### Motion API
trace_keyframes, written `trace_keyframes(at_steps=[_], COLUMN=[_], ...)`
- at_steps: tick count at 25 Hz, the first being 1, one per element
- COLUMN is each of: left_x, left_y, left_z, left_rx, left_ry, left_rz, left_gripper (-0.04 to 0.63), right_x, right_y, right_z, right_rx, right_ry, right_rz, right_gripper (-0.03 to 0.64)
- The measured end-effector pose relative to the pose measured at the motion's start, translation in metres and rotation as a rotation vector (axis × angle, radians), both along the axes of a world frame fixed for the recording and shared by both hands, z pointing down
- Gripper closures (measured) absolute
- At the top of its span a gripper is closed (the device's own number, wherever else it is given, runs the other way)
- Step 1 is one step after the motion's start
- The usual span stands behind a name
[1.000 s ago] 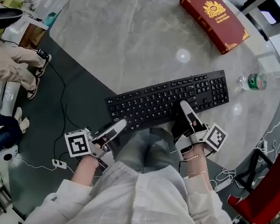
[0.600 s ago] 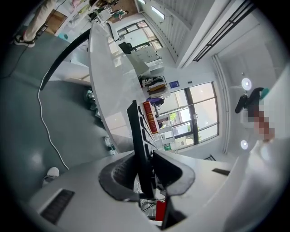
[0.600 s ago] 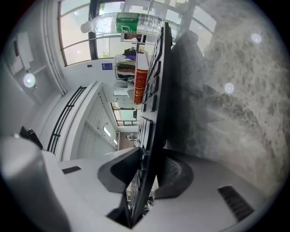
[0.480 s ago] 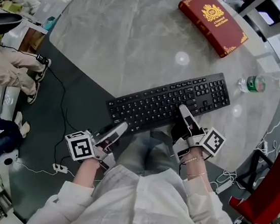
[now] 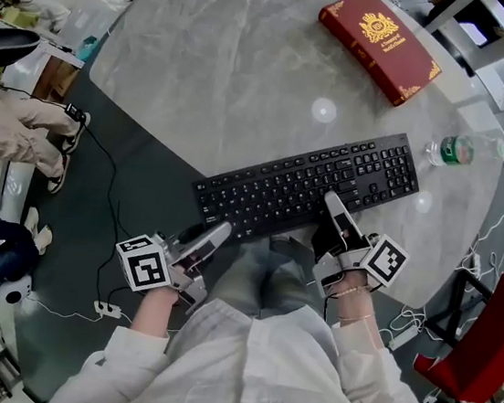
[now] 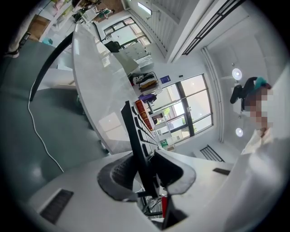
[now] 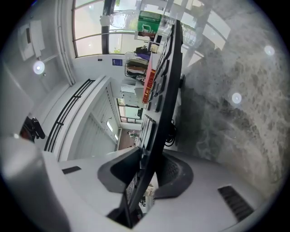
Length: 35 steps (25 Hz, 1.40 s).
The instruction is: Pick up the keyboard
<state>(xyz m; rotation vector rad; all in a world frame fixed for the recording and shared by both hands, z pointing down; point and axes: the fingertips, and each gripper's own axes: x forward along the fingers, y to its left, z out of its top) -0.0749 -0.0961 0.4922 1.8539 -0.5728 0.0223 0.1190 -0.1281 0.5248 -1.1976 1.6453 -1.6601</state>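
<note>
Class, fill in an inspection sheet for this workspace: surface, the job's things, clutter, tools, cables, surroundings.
Surface: grey marbled table.
Job's things: black keyboard at the table's near edge.
Clutter: red book at the far side; clear bottle with a green label near the right edge.
Tools: left tool grips the keyboard's near left corner, though its jaws have just been opening a little; right tool has just closed on the near edge, pads pressing.
Cables: black cable on the floor at left; white cables at right.
Surroundings: a seated person's sleeve at left; red chair at right.
</note>
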Motion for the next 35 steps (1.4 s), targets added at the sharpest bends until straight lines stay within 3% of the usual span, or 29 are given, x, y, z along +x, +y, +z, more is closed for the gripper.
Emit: trace_keyframes(at_steps=[19,35], left_x=[0.025,0.05], left_y=[0.008,0.008], left_z=[-0.053,-0.095], left_rx=[0.13,0.235], left_ry=[0.089,0.156], left_rz=[0.125,0.158], left_gripper=[0.486,0.483], right_x=[0.028,0.056], right_y=[0.03,0.043], right_z=[-0.071,-0.124], right_rx=[0.094,0.185], right_ry=[0.089,0.16], right_rz=[0.094,0.153], right_gripper=[0.502,0.502])
